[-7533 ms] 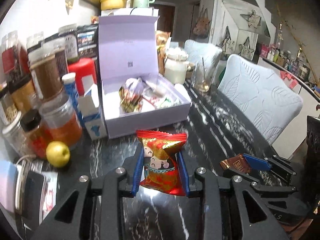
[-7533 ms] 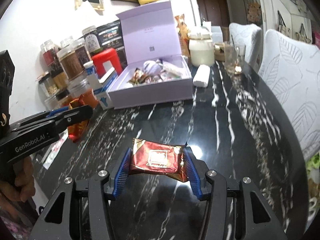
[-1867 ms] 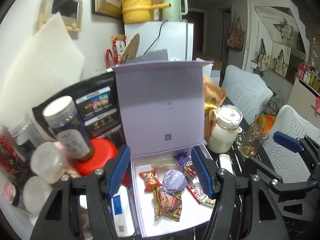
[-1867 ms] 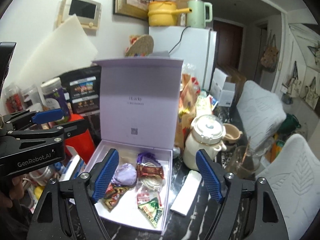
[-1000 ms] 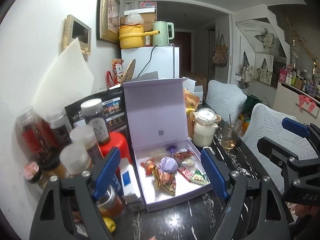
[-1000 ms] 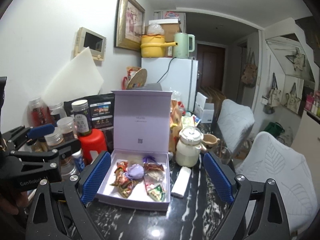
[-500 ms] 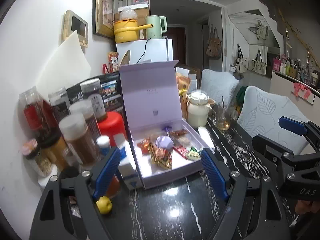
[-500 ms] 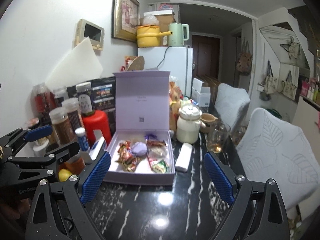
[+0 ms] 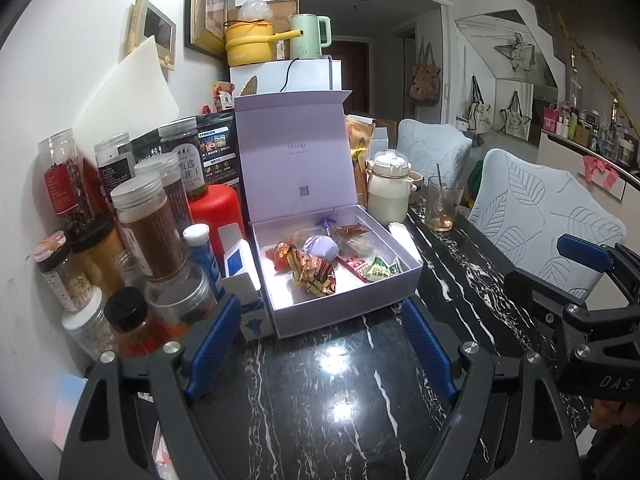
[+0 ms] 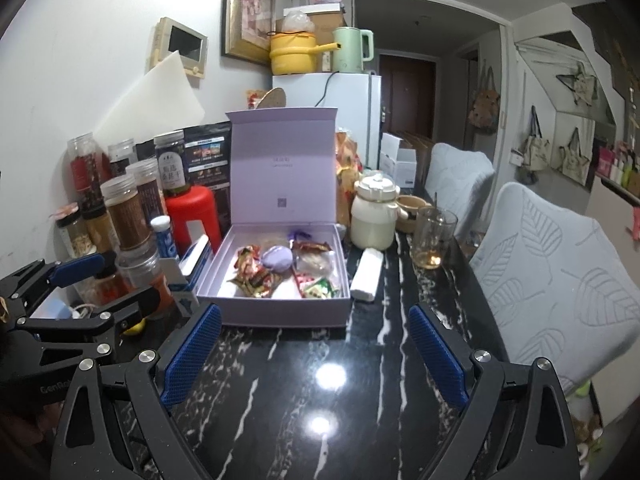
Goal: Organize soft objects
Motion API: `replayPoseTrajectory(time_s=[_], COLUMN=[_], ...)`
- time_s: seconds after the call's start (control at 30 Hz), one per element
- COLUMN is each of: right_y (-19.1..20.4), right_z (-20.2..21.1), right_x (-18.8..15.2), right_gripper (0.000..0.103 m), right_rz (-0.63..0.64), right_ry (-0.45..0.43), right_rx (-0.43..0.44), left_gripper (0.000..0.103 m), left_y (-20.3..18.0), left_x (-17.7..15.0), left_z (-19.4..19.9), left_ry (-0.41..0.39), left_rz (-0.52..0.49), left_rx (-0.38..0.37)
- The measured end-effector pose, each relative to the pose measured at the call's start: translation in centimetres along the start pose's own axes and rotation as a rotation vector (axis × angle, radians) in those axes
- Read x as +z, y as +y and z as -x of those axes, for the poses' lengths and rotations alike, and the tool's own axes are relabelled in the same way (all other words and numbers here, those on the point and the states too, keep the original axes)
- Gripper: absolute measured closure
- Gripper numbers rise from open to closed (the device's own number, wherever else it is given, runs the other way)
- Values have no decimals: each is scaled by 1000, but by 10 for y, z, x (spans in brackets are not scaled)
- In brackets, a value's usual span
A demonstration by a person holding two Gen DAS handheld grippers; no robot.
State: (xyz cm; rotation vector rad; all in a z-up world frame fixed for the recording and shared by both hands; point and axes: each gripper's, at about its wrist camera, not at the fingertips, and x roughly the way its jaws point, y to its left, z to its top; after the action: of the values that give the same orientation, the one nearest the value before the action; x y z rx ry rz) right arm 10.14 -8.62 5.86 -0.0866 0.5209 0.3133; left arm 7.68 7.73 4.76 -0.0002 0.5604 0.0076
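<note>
A lilac gift box (image 9: 352, 308) with its lid upright stands on the black marble table; it also shows in the right wrist view (image 10: 280, 312). Inside lie several soft snack packets, among them a red-gold packet (image 9: 314, 274), a purple round one (image 9: 320, 246) (image 10: 277, 258) and a green one (image 9: 382, 268). My left gripper (image 9: 320, 352) is open and empty, held in front of the box. My right gripper (image 10: 316, 360) is open and empty too, in front of the box. Each gripper shows at the edge of the other's view.
Jars and bottles (image 9: 140, 216) and a red canister (image 9: 216, 208) crowd the table's left side. A cream jug (image 9: 388, 192), a glass (image 9: 440, 204) and a white packet (image 10: 366, 274) stand right of the box. Chairs (image 9: 548, 208) line the right edge.
Both grippers have pulled back and lowered from over the box, open and empty. The red-gold and brown packets they held 7.5 s ago now lie in the box.
</note>
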Motion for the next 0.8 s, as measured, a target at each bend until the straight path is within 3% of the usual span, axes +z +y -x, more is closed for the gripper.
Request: replayPoseTrajectory(time_s=[0.8], right_y=[-3], right_z=[-10], right_x=[-4], right_gripper=[7], right_rz=[-5], right_ry=[30], right_rx=[-2], left_gripper=[21], left_y=[2], left_x=[-5], left_z=[-18], left_ry=[46], left_rz=[11], left_rx=[-10])
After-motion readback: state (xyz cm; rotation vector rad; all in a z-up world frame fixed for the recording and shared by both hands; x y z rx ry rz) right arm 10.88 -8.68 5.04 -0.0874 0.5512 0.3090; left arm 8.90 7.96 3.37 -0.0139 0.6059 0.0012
